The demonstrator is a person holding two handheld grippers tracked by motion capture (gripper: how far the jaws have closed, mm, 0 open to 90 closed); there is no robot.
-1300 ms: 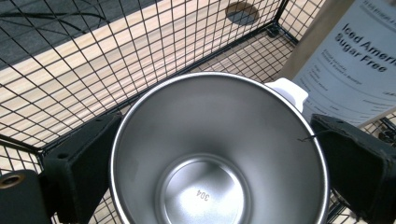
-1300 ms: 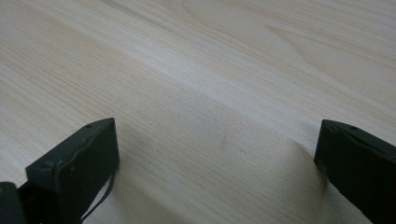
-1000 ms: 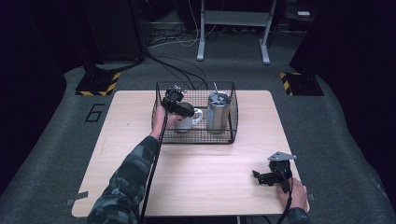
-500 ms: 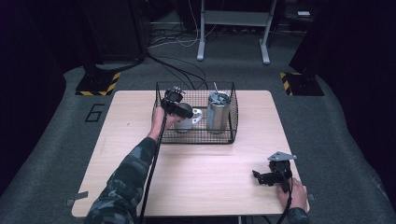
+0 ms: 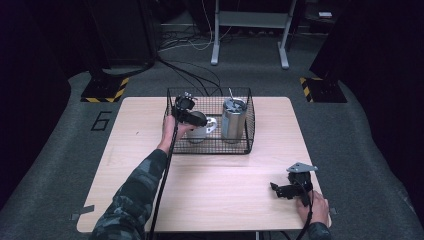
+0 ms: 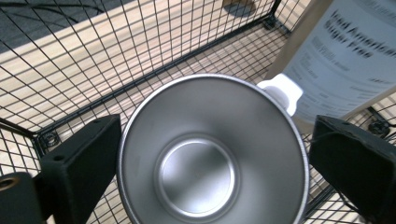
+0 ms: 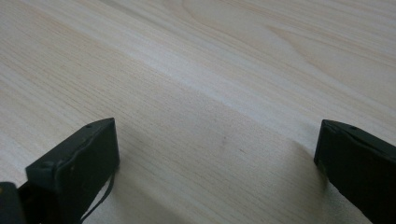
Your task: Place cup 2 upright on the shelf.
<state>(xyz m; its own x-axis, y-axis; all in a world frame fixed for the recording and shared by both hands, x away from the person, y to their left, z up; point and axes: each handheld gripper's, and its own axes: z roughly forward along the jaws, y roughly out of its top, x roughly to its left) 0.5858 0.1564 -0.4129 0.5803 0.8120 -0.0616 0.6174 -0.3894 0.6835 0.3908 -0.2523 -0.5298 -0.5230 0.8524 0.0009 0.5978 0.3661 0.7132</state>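
Jaws of left gripper (image 5: 192, 119) spread round mug (image 6: 212, 151) in basket (image 5: 210, 148)'s left end; center, then squeeze w/o snagging wire. Right gripper (image 5: 286, 189) jaws spread, idle on desk (image 5: 150, 165).

Tongs (image 6: 212, 154) apparently straddling steel mug (image 6: 212, 154).

Steel tumbler (image 5: 233, 119) upright in basket, wooden table (image 5: 125, 150)

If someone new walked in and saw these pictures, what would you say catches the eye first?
Probably the black wire basket at the far middle of the table, holding a steel mug and a tall metal tumbler. The left gripper reaches into it, jaws open on either side of the mug. The right gripper rests open at the table's near right.
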